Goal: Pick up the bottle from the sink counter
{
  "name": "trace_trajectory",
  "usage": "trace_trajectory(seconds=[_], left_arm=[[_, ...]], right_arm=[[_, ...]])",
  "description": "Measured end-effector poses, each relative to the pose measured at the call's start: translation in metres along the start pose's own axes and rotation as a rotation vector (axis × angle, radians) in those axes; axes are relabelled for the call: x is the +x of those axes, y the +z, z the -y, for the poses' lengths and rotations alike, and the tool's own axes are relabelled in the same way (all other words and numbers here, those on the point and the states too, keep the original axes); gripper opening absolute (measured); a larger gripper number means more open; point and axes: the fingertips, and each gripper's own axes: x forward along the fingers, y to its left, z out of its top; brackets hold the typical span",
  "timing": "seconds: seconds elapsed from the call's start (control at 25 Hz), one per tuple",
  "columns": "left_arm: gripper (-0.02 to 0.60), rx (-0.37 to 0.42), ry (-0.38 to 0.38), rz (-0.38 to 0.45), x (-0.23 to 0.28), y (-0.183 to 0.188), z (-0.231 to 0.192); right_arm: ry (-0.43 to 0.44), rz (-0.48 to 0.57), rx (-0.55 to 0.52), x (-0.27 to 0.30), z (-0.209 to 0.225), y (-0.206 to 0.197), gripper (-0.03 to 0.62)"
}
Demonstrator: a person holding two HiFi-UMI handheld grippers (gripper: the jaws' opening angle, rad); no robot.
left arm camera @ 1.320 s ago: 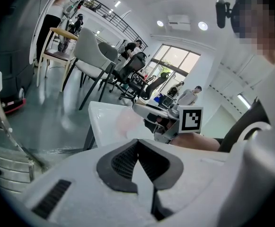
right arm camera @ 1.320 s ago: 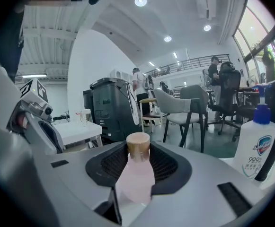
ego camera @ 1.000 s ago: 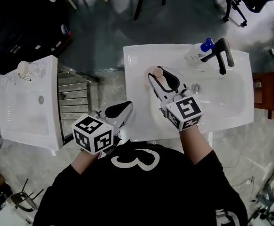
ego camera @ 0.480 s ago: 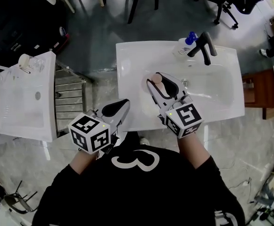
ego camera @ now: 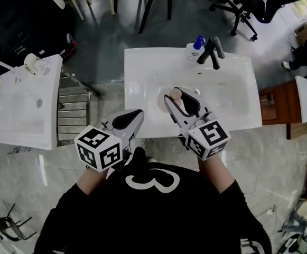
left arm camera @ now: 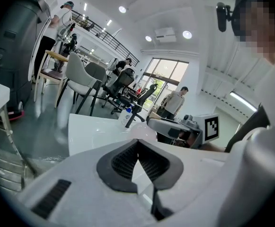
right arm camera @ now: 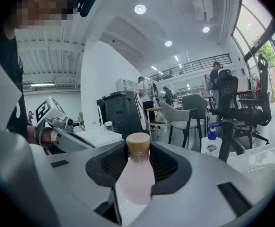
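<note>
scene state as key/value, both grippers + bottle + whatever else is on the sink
right gripper: shut on the pink bottle, jaws on its body below the tan cap
left gripper: shut, empty, near the front left corner of the white sink
pink bottle: upright in the jaws, over the white sink; base hidden, so lifted or not cannot be told
also on sink: black faucet at the back, soap dispenser with a blue pump beside it

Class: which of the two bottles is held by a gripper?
The pink, tan-capped bottle, clamped in the right gripper; the blue-pump bottle stands free by the faucet.
</note>
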Motion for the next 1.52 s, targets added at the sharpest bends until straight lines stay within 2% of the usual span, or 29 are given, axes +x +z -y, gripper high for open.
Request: trace_trajectory(seconds=[0.48,1.52], left_arm=[[0.015,0.074,0.015,0.078,-0.017,0.009,0.051],[0.014,0.154,0.012,0.098,-0.041,0.000,0.106]], right_arm=[[0.033,0.038,-0.032,-0.061,-0.023,0.019,0.127],[0.019,0.106,-0.026,-0.114,-0.047,0.027,0.127]])
